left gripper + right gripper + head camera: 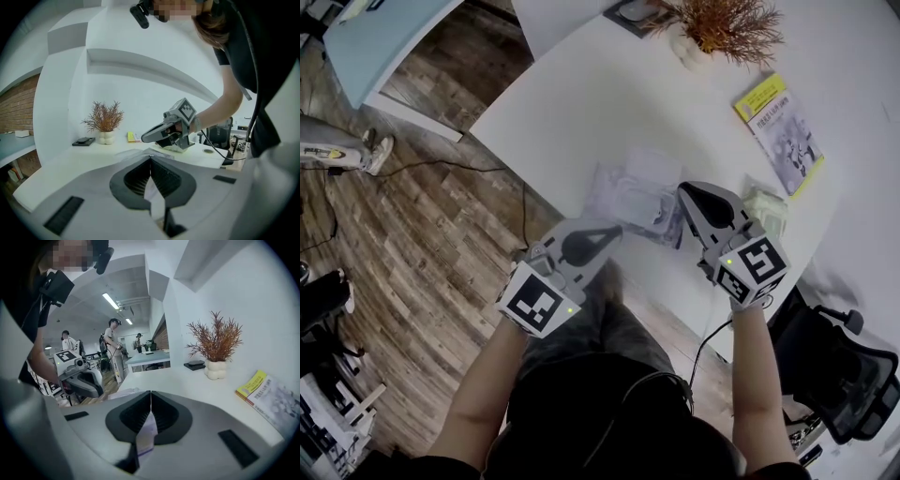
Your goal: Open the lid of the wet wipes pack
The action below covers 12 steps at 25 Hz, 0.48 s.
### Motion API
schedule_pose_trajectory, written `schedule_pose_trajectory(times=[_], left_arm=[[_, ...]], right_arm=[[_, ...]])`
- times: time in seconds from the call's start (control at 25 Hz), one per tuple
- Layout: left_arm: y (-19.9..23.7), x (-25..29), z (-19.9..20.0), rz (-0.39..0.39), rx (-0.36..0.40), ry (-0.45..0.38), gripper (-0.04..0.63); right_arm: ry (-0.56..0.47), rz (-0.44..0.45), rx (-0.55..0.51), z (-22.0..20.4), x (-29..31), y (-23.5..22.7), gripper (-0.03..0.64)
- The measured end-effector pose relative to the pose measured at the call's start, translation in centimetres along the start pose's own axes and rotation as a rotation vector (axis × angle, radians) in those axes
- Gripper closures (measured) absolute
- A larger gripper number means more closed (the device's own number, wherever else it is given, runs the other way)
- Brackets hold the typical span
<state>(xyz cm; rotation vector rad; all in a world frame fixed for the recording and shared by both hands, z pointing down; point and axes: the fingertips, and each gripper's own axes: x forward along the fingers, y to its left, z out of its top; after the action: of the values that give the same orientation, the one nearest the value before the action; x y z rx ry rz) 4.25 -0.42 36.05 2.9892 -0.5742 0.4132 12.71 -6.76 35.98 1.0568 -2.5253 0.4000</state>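
Observation:
The wet wipes pack (633,192), pale and crinkly with a lilac tint, lies near the front edge of the white table (581,103). My left gripper (614,230) meets the pack's near left end. Its jaws are shut on a strip of the white wrapper (152,192). My right gripper (682,190) is at the pack's right end, shut on a piece of wrapper with purple print (147,430). In the left gripper view the right gripper (161,133) hangs just beyond the pack (140,153). I cannot make out the lid.
A greenish packet (766,211) lies under the right gripper. A yellow-edged book (778,131) sits further back, with a dried plant in a white vase (727,28) behind it and a dark flat object (633,11) beside that. An office chair (839,366) stands at right. Several people stand far off (112,345).

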Motion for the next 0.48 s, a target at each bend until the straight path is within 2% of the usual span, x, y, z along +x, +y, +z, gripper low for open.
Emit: schedule_pose_trajectory(times=[0.12, 0.28, 0.48], left_arm=[[0.1, -0.1, 0.5, 0.035, -0.041, -0.014, 0.581], [-0.1, -0.4, 1.2, 0.082, -0.033, -0.003, 0.581], [-0.6, -1.0, 2.3, 0.129, -0.059, -0.018, 0.581]], right_arm=[[-0.013, 0.001, 0.002, 0.0, -0.9, 1.0, 0.595], [-0.037, -0.003, 0.011, 0.0, -2.4, 2.4, 0.595], [-0.083, -0.029, 0.037, 0.4, -4.2, 4.3, 0.596]])
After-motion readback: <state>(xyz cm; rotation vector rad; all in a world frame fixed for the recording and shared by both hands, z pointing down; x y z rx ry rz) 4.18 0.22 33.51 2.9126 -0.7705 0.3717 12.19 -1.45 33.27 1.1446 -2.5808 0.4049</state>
